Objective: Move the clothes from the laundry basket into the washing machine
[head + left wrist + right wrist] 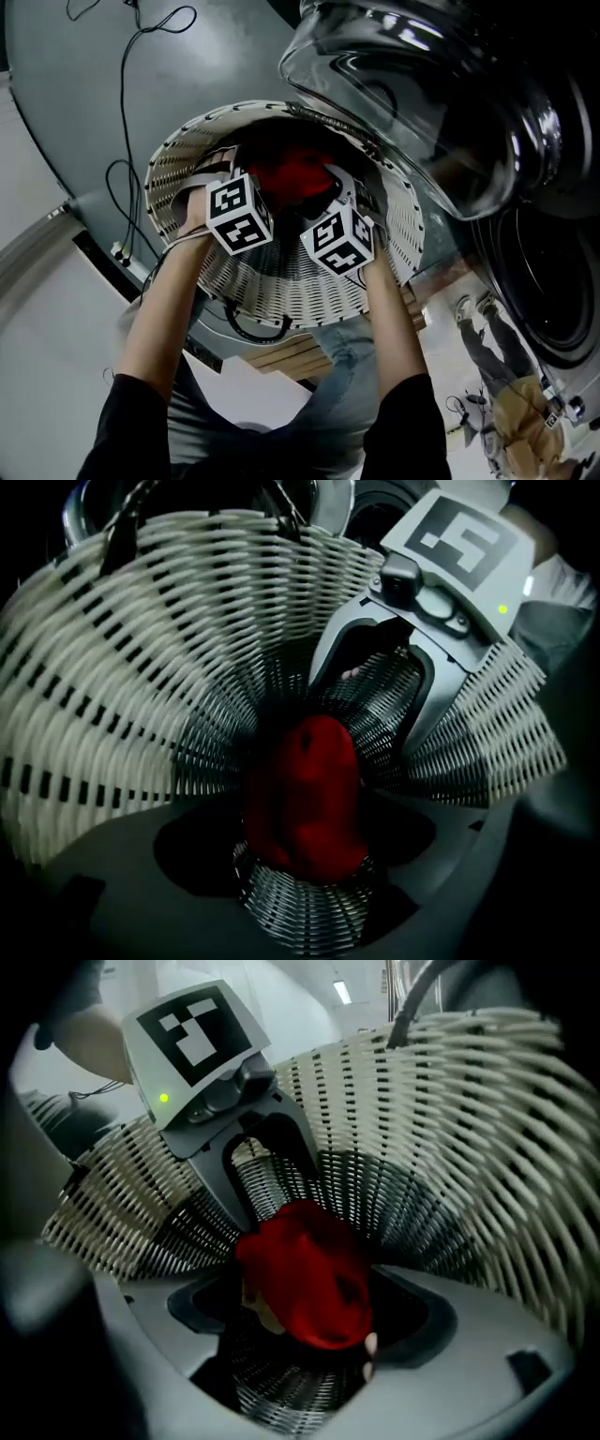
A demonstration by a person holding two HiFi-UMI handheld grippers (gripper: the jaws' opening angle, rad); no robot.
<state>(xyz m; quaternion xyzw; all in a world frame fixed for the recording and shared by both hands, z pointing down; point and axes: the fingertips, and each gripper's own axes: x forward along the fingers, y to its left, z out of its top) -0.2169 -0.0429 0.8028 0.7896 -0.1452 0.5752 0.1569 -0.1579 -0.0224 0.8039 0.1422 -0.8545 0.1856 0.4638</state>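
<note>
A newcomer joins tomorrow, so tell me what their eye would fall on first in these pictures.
The red garment deep in the white wicker basket jumps out first, at the middle of the head view. The left gripper and the right gripper both reach into the basket, jaws apart, aimed at it. The washing machine's glass door looms open at upper right.
</note>
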